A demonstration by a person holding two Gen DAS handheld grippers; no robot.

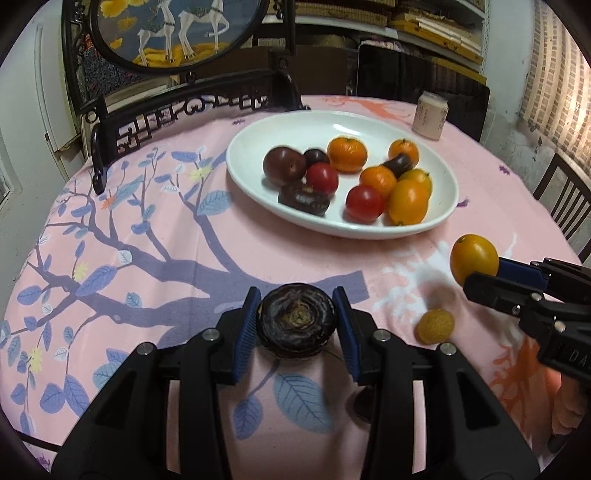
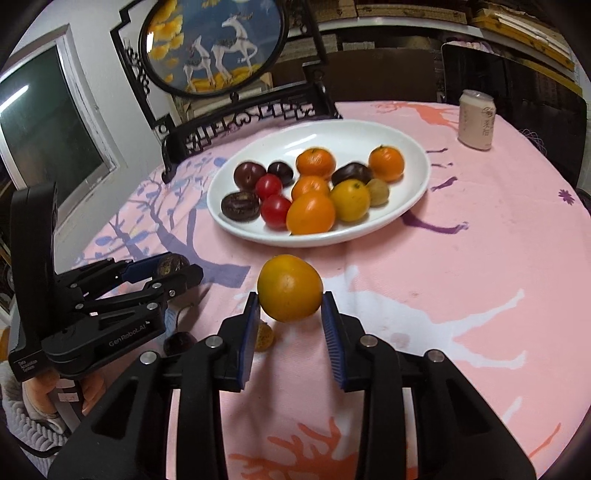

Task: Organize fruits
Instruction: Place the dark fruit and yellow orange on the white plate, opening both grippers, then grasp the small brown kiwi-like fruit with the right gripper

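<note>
A white oval plate (image 1: 255, 133) (image 2: 406, 147) on the pink tablecloth holds several fruits: oranges, red tomatoes, dark plums, dark flat fruits. My left gripper (image 1: 297, 319) is shut on a dark flat round fruit (image 1: 297, 317), held above the cloth in front of the plate; it also shows in the right wrist view (image 2: 171, 264). My right gripper (image 2: 290, 314) is shut on a yellow-orange fruit (image 2: 290, 288) (image 1: 474, 260), held above the cloth right of the left gripper. A small tan fruit (image 1: 434, 325) (image 2: 266, 338) lies on the cloth between the grippers.
A pale can (image 1: 430, 114) (image 2: 476, 120) stands at the table's far right. A dark carved stand with a round deer picture (image 1: 177, 33) (image 2: 214, 48) stands behind the plate. A small dark fruit (image 2: 179, 342) lies under the left gripper. A chair (image 1: 565, 199) is at the right.
</note>
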